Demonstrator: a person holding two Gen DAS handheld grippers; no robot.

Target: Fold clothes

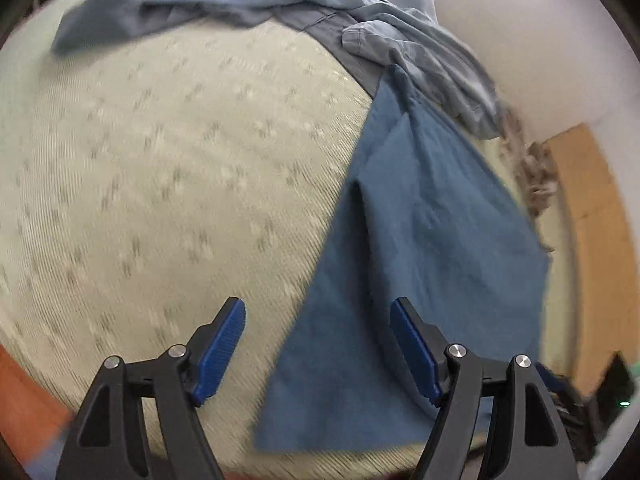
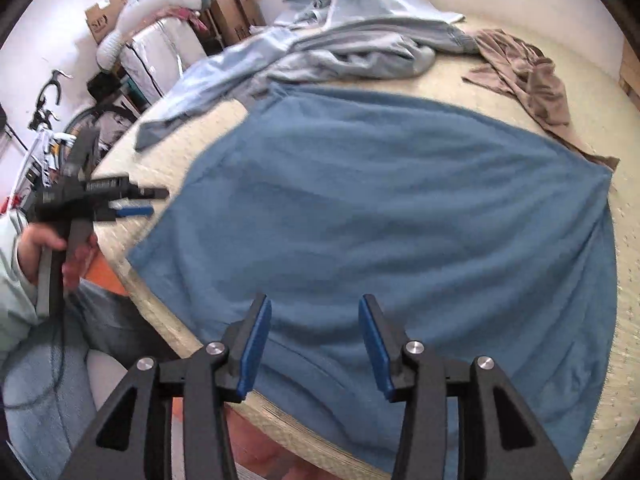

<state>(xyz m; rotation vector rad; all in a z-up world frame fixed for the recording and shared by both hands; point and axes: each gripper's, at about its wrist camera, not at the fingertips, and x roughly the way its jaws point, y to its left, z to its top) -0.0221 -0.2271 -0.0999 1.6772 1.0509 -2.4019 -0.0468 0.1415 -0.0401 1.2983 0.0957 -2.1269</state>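
A blue garment (image 2: 380,208) lies spread flat on the pale patterned mattress (image 2: 624,280); in the left wrist view the same blue garment (image 1: 424,248) runs along the right side. My right gripper (image 2: 316,344) hovers open over its near edge, nothing between the blue pads. My left gripper (image 1: 318,344) is open above the garment's left corner and the mattress (image 1: 160,184), holding nothing. In the right wrist view that left gripper (image 2: 140,204) shows at the far left, gripped by a hand (image 2: 44,248), beside the garment's left edge.
A heap of light blue clothes (image 2: 340,52) lies at the far side of the mattress, with a brown garment (image 2: 524,76) to its right. Beyond the bed's left side stand cardboard boxes (image 2: 236,12), a bicycle (image 2: 48,136) and white bags. An orange floor shows below the mattress edge.
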